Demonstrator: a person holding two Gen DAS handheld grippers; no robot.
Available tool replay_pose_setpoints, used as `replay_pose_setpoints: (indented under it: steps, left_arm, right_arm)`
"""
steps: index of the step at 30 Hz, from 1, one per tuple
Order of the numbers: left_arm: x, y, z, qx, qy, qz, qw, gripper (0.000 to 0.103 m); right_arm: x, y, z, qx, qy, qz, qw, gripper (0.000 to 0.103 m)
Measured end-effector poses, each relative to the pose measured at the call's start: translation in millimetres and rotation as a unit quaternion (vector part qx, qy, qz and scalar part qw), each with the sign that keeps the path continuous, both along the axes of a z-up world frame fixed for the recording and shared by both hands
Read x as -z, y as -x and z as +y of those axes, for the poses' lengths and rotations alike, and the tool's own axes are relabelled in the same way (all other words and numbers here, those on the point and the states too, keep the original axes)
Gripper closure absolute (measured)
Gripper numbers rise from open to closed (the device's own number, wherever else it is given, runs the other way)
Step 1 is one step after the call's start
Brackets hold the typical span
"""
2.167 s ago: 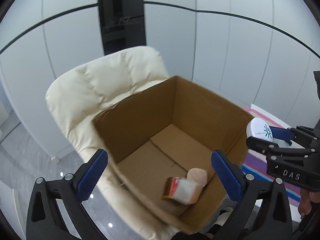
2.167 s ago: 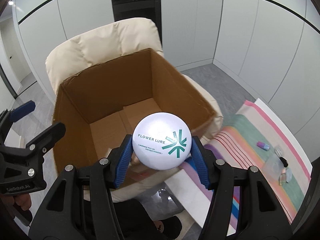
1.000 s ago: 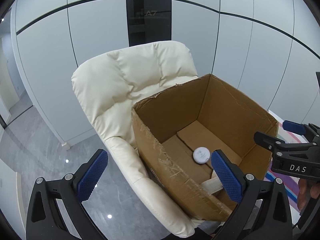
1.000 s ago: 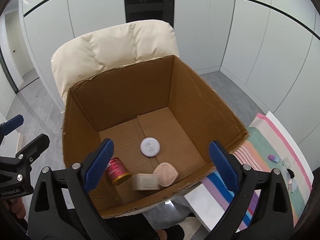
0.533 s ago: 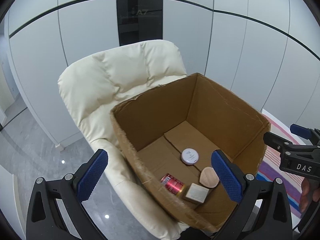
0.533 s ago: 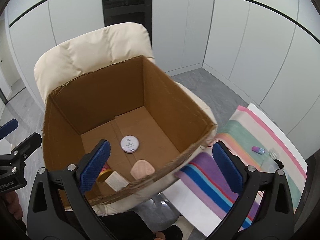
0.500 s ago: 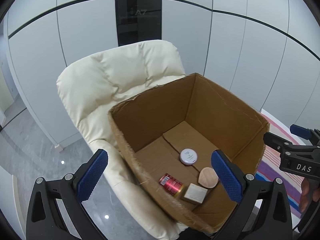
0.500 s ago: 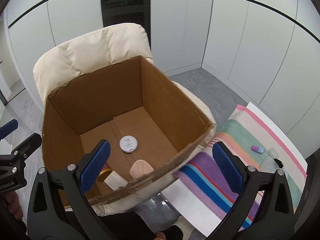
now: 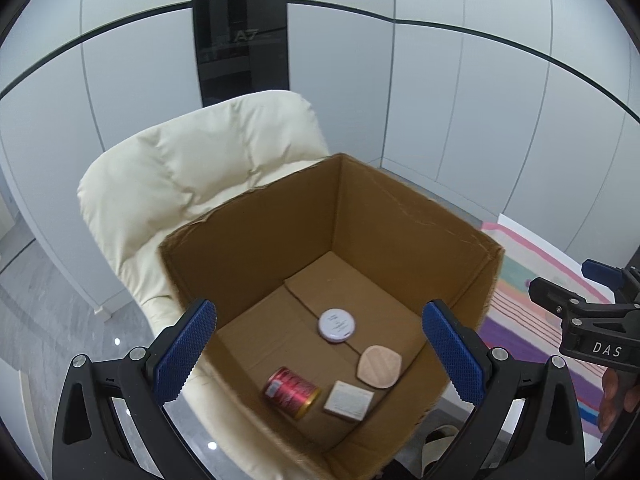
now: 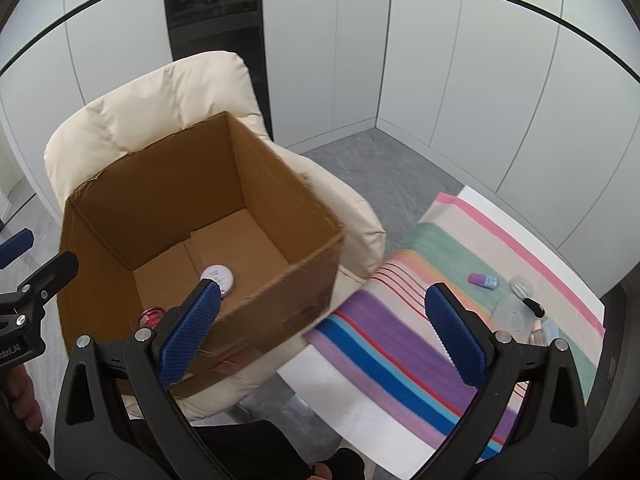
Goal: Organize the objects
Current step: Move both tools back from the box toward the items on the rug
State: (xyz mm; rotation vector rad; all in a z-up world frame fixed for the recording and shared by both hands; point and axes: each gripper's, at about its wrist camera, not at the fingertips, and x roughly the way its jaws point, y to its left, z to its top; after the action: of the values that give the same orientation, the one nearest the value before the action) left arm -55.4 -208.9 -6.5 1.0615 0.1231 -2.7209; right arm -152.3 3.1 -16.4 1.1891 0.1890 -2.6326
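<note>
An open cardboard box (image 9: 256,216) (image 10: 304,280) sits on a cream armchair (image 9: 192,160) (image 10: 160,92). On its floor lie a round white compact (image 9: 337,325) (image 10: 221,276), a red can (image 9: 291,391) on its side, a small beige box (image 9: 349,400) and a peach pad (image 9: 379,366). My left gripper (image 9: 320,352) hangs open above the box with nothing between its fingers. My right gripper (image 10: 324,328) is open and empty, over the box's right edge and the striped cloth (image 10: 400,320). A small purple bottle (image 10: 483,280) and clear bottles (image 10: 524,312) lie on that cloth.
White wall panels and a dark glass cabinet (image 9: 240,40) stand behind the chair. Grey tiled floor (image 10: 380,160) lies between chair and wall. The striped cloth covers a white table (image 10: 352,412) to the right of the chair. A hand (image 9: 618,396) holds the right gripper.
The right gripper let the white compact go into the box and opened. It has since swung right toward the striped cloth. The left gripper's view shifted slightly over the box.
</note>
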Motion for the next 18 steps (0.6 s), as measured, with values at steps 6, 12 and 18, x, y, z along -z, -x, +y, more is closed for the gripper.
replay_pose_setpoints:
  steps: [6,12,18]
  left_arm:
    - [-0.5,9.3,22.7,0.018,0.000,0.000,0.9998,0.000]
    - [-1.0,18.3,44.5,0.035,-0.001,0.000,0.9994,0.000]
    - [-1.3,26.6,67.9,0.054,0.000,0.000,0.9985,0.000]
  right_arm:
    - [0.7,0.9,24.0,0.019,0.000,0.000,1.000,0.000]
    - [1.7,0.5,49.5,0.037,0.000,-0.001,0.999,0.000]
    - [2.6,-0.9,75.3,0.057,0.000,-0.003,0.998,0.000]
